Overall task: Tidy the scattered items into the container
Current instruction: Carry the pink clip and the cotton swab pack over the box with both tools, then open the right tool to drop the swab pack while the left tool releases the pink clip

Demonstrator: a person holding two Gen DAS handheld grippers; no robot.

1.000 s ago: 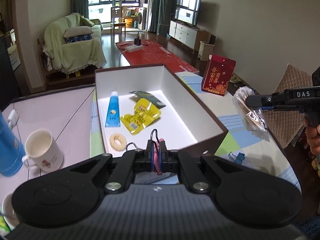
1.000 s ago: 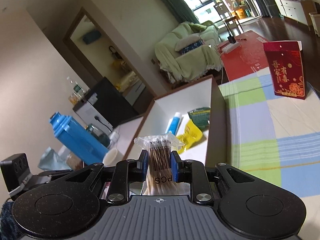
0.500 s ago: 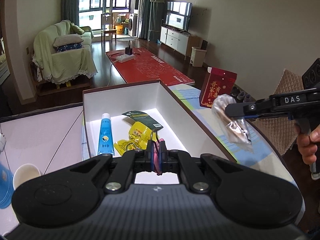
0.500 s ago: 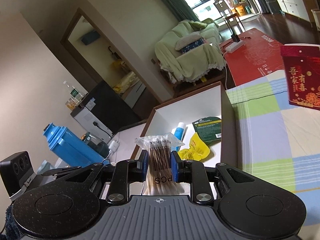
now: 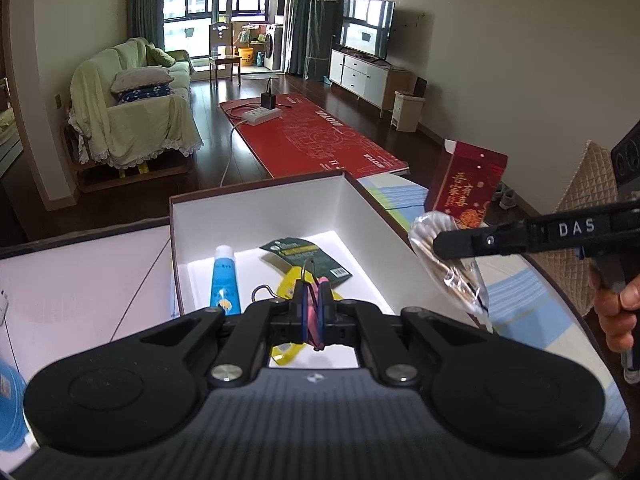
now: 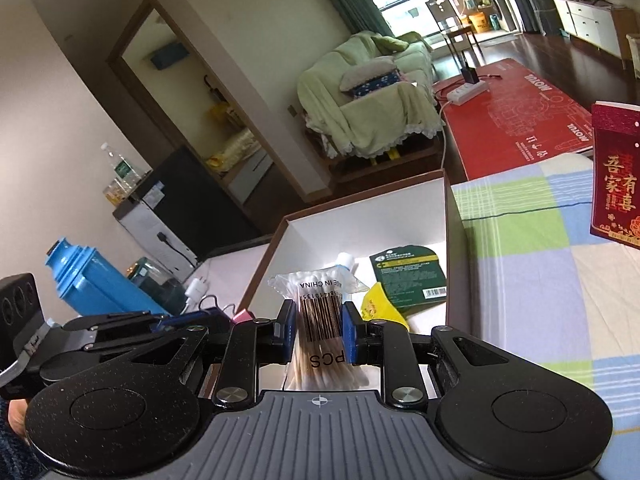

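a blue tube (image 5: 224, 280) lay in the box (image 5: 256, 212); left gripper (image 5: 314, 312) pinched a pink clip (image 5: 318, 314), right gripper (image 6: 318, 330) clamped the cotton swab bag (image 6: 320, 320).

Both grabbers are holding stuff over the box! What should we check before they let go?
1. Right hand-held gripper grips the cotton swab bag firmly: ok, pads squeeze both sides.
2. Left hand-held gripper grips the pink binder clip: ok, clamped between the pads.
3. Clip is above the inside of the white box: ok, the box floor shows straight ahead.
4. Swab bag is past the box's right wall: cannot tell, it hangs near the rim in the left wrist view.
5. Room left on the box floor: ok, bare white floor shows beside the blue tube, green packet and yellow packet.
6. Grippers apart from each other: ok.
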